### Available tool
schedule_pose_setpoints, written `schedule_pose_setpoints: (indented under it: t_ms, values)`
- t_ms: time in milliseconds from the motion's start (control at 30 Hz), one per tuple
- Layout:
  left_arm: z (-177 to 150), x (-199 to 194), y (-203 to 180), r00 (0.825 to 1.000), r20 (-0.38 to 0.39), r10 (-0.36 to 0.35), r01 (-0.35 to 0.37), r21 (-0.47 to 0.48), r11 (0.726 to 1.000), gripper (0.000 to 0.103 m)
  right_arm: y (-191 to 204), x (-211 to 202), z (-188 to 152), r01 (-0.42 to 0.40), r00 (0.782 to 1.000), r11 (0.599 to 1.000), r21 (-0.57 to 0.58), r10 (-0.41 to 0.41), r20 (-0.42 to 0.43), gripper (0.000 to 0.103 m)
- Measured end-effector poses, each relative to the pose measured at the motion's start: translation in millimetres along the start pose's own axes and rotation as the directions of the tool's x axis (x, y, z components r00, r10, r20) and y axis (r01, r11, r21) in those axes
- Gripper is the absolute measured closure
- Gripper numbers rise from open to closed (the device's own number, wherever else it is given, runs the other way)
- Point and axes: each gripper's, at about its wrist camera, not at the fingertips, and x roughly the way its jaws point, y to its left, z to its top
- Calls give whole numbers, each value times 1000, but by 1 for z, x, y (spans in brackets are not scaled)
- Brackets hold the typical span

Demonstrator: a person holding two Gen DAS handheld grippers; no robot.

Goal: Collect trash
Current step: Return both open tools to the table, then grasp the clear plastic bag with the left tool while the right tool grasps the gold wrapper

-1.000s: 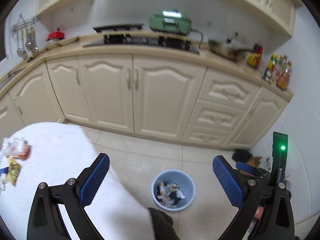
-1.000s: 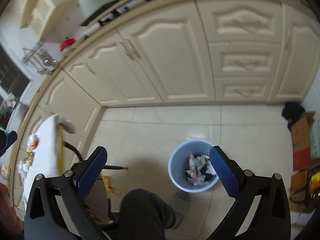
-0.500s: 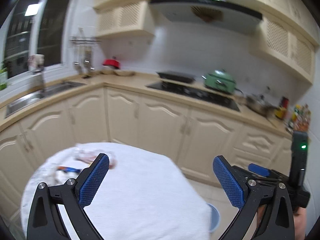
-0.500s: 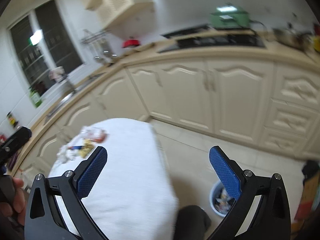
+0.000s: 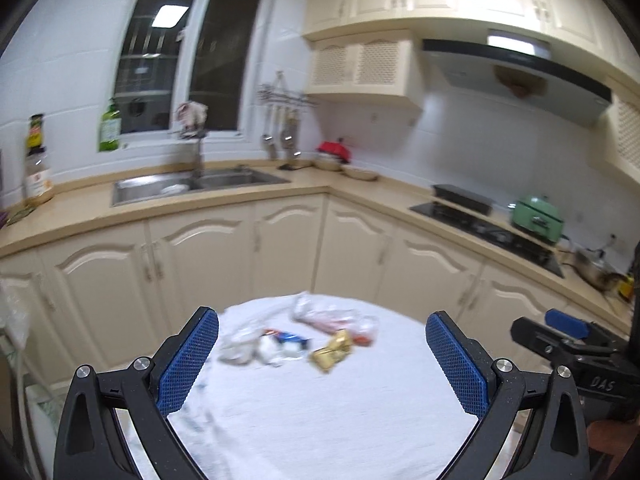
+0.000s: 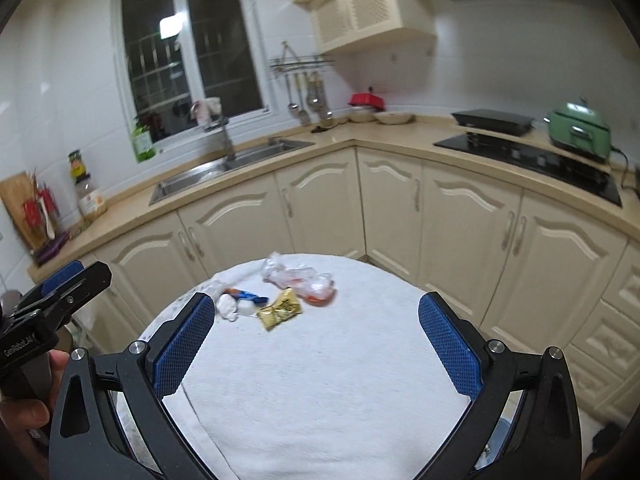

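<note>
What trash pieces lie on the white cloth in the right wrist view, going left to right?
Crumpled white tissue → blue wrapper → gold sachet → clear plastic bag with red inside. All lie at the far part of the white cloth, ahead of the open right tool.

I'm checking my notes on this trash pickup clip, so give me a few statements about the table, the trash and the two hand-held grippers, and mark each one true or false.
1. The left hand-held gripper is open and holds nothing. True.
2. The right hand-held gripper is shut on the gold wrapper. False: it is open, and the wrapper lies on the table.
3. The trash lies toward the far side of the white cloth-covered table. True.
4. The crumpled clear plastic bag lies on the floor. False: it lies on the table, just beyond the gold wrapper.
5. A green pot sits on the counter by the stove. True.
</note>
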Motion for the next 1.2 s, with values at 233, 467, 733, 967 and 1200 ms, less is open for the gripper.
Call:
schedule_pose_setpoints:
  t_ms: [233, 467, 733, 967, 1200]
  values:
    - [-18, 0, 21, 996, -44, 76, -78, -50, 996, 1, 23, 40, -3, -24, 998, 999, -44, 21, -59, 0]
    - [-9, 45, 26, 986, -121, 116, -123, -56, 991, 1, 34, 99, -8, -23, 989, 999, -48, 15, -146, 0]
    - [19, 146, 49, 965, -224, 138, -149, -31, 988, 1, 35, 175, -24, -17, 966, 999, -38, 6, -259, 0]
    - [17, 220, 69, 940, -312, 137, -139, 13, 990, 1, 31, 230, -36, -11, 944, 1000, -10, 8, -329, 3]
    - [19, 276, 82, 924, -361, 127, -123, 35, 992, 1, 24, 269, -42, 1, 926, 999, 51, 19, -376, 15]
